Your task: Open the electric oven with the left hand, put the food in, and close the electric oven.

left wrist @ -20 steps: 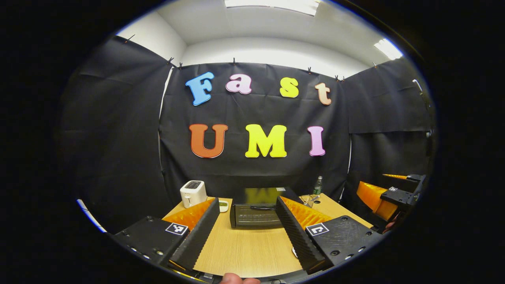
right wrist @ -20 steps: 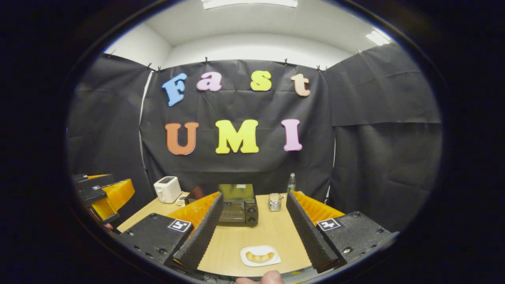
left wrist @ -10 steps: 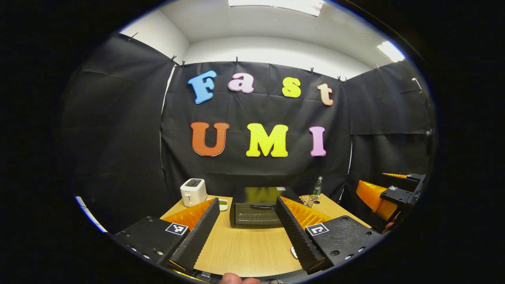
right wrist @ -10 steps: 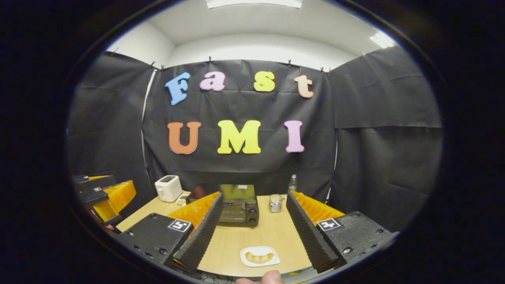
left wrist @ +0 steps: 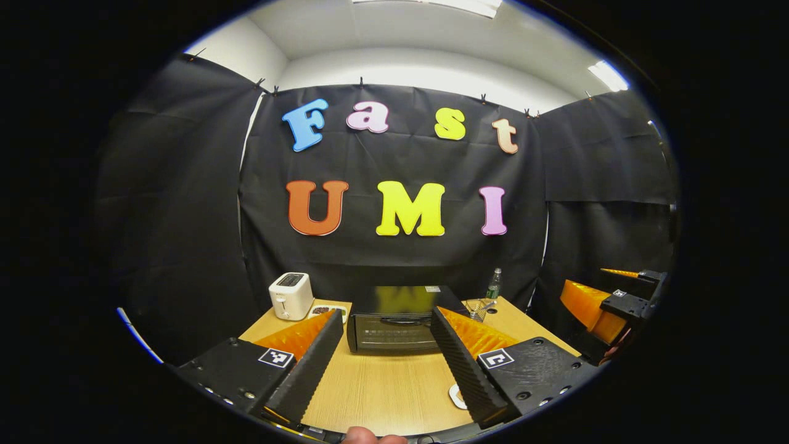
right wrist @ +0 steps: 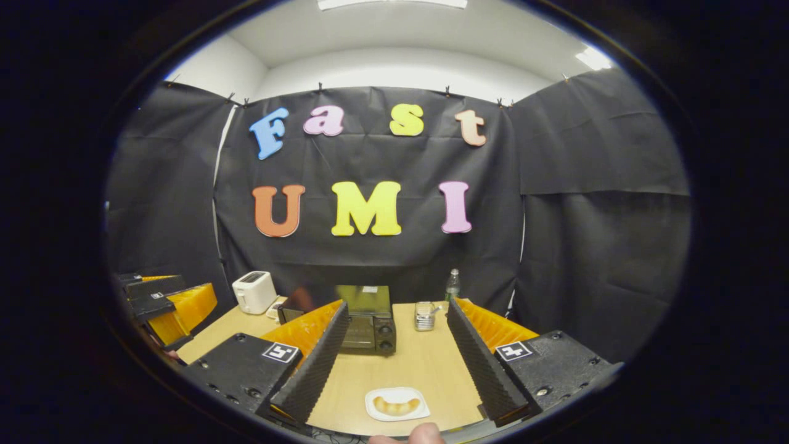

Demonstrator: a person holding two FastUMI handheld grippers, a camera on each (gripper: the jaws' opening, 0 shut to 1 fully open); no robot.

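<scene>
the electric oven (left wrist: pixel 394 317) stands at the far edge of the tabletop (left wrist: pixel 382 385), about midway along it, its door shut and its long axis running across the table, parallel to that far edge, with the handle (left wrist: pixel 400 321) a dark bar along the top of the door. the left gripper (left wrist: pixel 385 354) hovers over the near edge with its fingers spread wide and nothing between them, and the oven lies straight ahead of them, framed in the gap, so the coming reach looks like a plain forward push toward the handle; opening has not yet begun. the right gripper (right wrist: pixel 394 354) is likewise wide and empty, held over the near edge further along to the right, so the oven (right wrist: pixel 363 320) sits ahead and off to its left, making the left gripper the better placed of the two for the door. the food (right wrist: pixel 396 405), a pale curved piece on a small white plate (right wrist: pixel 377 398), lies by the near edge directly ahead of the right gripper's fingers, close under them. the right gripper view gives the plate whole and the oven's knobs (right wrist: pixel 386 338) at its right end; the left gripper view catches a sliver of the plate (left wrist: pixel 456 394) beside its own finger but shows the door face square on. a toaster (left wrist: pixel 291 295) sits at the far left corner, a bottle (left wrist: pixel 493 285) and a wire basket (left wrist: pixel 478 306) toward the far right.
</scene>
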